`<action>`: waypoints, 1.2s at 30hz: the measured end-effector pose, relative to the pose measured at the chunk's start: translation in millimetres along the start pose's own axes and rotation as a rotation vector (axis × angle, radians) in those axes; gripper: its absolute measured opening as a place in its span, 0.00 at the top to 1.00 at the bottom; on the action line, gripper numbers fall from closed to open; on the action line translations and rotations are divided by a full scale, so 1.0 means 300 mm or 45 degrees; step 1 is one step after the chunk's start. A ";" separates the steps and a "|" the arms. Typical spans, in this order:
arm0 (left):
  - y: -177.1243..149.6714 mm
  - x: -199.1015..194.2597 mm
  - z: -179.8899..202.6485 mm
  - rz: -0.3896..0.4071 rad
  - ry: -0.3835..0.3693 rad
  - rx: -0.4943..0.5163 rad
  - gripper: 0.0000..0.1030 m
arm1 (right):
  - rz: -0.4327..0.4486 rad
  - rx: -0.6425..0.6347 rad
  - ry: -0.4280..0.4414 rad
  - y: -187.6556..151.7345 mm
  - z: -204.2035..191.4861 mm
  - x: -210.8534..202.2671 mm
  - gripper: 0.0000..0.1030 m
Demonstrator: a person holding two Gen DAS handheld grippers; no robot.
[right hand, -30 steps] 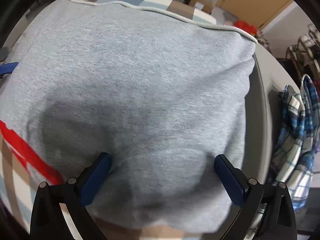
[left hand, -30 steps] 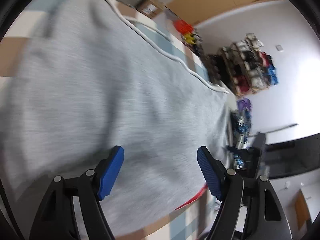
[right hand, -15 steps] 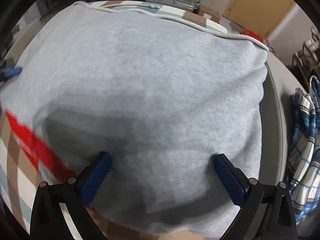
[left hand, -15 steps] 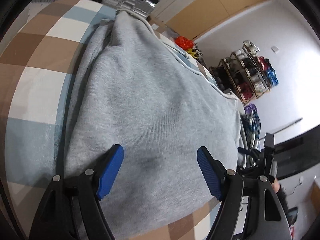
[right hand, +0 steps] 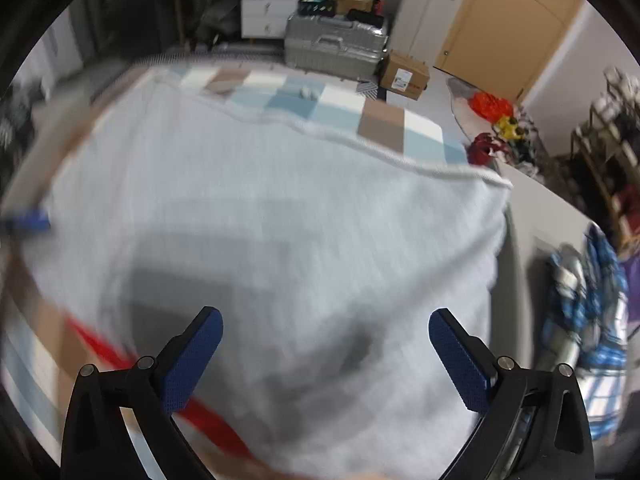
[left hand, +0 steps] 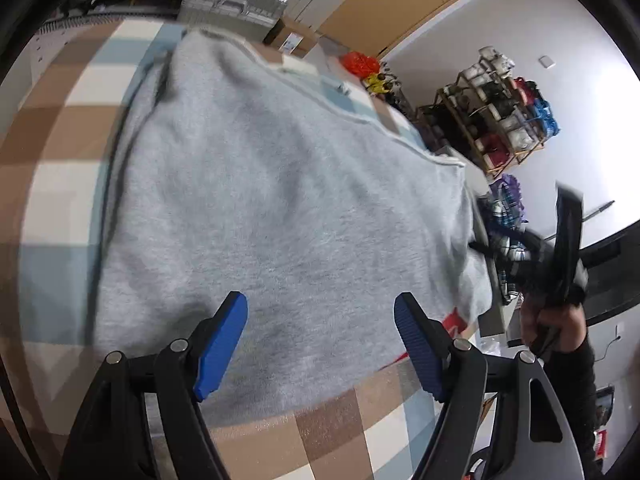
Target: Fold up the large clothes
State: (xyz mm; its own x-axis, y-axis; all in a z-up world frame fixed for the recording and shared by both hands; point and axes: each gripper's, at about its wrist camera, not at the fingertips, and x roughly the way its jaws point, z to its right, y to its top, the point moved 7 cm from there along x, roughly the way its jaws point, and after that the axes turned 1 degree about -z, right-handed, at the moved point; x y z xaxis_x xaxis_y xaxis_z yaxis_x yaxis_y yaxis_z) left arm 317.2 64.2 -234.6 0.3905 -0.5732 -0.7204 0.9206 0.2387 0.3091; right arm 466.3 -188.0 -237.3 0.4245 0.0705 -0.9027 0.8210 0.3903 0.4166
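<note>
A large grey garment (left hand: 280, 216) lies folded flat on a checked cloth (left hand: 60, 140), with a white cord along its far edge. A red strip (left hand: 454, 322) shows from under its near right corner. My left gripper (left hand: 320, 344) hovers open above the garment's near edge, nothing between its blue pads. In the right wrist view the same grey garment (right hand: 260, 248) fills the picture, blurred. My right gripper (right hand: 326, 356) stands open above it, holding nothing. The right gripper also shows in the left wrist view (left hand: 560, 248), held in a person's hand.
A blue plaid garment (right hand: 588, 320) lies bunched on the grey surface right of the cloth. Beyond the far edge stand a silver suitcase (right hand: 334, 46), a cardboard box (right hand: 404, 76) and white drawers. A shelf rack (left hand: 500, 108) stands against the wall at right.
Both grippers have pulled back and up from the grey garment, so more of the room shows. They stayed open. The right wrist view is now blurred.
</note>
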 end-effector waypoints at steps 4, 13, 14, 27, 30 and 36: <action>-0.052 0.018 -0.055 0.038 -0.031 0.007 0.31 | -0.040 0.128 0.117 0.118 -0.043 0.053 0.00; -0.079 0.012 -0.050 0.087 0.003 0.088 0.31 | -0.165 -0.068 -0.026 0.226 -0.207 0.299 0.00; -0.076 0.011 -0.051 0.091 -0.004 0.085 0.31 | -0.165 -0.078 -0.037 0.229 -0.212 0.301 0.00; -0.083 -0.044 0.036 0.035 0.031 0.093 0.30 | 0.196 0.450 0.571 -0.190 0.044 -0.183 0.00; -0.070 -0.048 0.141 0.059 0.019 0.196 0.30 | 0.299 0.656 0.755 -0.377 0.109 -0.267 0.00; -0.036 0.032 0.226 -0.004 0.025 0.214 0.30 | 0.288 0.933 0.848 -0.578 0.182 -0.245 0.00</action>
State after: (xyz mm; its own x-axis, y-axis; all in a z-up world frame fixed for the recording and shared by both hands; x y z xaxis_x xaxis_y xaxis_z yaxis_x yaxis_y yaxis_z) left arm 310.8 3.0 -202.9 0.3895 -0.5578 -0.7329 0.9085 0.1018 0.4053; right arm 313.5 -311.0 -237.3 0.4836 0.6575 -0.5778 0.8747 -0.3389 0.3464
